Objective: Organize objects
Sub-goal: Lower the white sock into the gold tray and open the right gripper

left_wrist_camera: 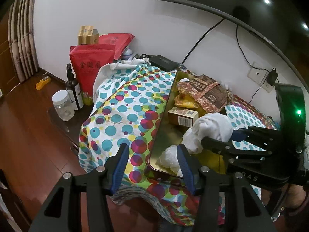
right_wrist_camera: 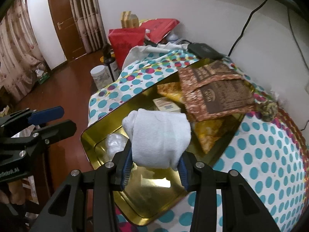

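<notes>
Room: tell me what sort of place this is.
Probably a room in a home, not a lab. A wooden door and long curtains stand behind; a dotted cloth covers a table cluttered with a red bag, a jar and a snack-filled gold tin.

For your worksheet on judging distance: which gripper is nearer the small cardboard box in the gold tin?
Right. The right gripper holds a white cloth over the tin, near the box; the left gripper hangs open at the tin's near edge.
</notes>
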